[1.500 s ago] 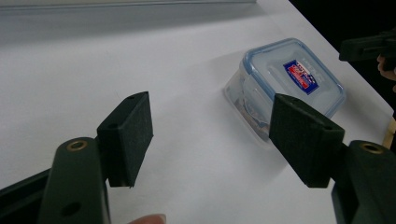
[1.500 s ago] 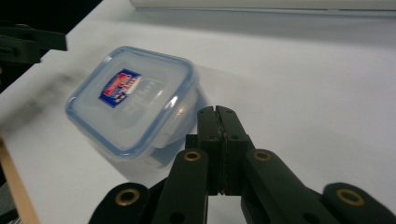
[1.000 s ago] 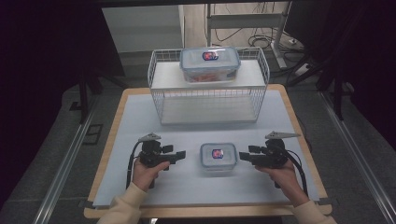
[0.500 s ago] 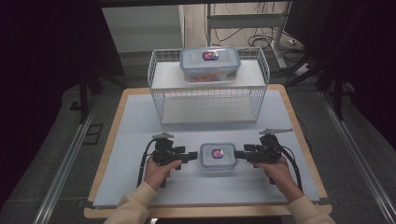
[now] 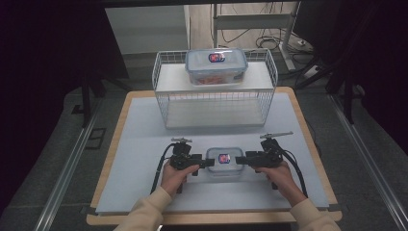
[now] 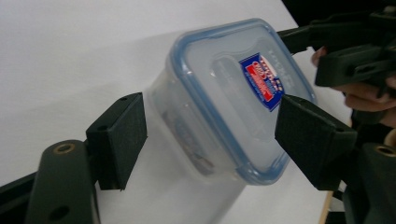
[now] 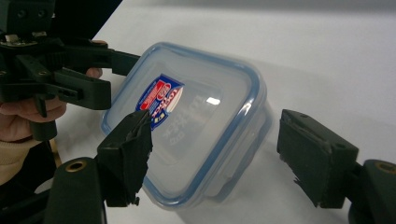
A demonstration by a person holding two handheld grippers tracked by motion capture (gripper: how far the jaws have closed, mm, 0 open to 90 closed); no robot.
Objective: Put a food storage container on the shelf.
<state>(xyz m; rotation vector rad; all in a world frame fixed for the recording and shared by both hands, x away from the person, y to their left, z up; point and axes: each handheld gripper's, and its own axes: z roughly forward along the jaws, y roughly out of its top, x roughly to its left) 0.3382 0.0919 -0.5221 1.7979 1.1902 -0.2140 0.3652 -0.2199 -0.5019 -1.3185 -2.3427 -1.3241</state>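
Note:
A small clear container with a blue-rimmed lid and a red-and-blue label (image 5: 224,160) sits flat on the white mat near the table's front. My left gripper (image 5: 208,163) comes at it from the left, open. In the left gripper view the container (image 6: 224,93) has its near end between that gripper's (image 6: 212,123) pads, which stand close beside it. My right gripper (image 5: 242,160) reaches in from the right, and its jaws have just been opening. In the right gripper view the container (image 7: 196,121) lies between that gripper's (image 7: 219,137) pads, with a gap at the right pad (image 7: 315,156).
A white wire basket (image 5: 214,103) stands upside down at the back of the table. A larger clear container (image 5: 216,65) rests on top of it. Wooden table edges (image 5: 113,144) frame the mat, with dark floor and rails beyond.
Both hands have moved inward along the mat towards the small container. The gaps at its left and right ends have closed, and its ends now lie between the jaws.

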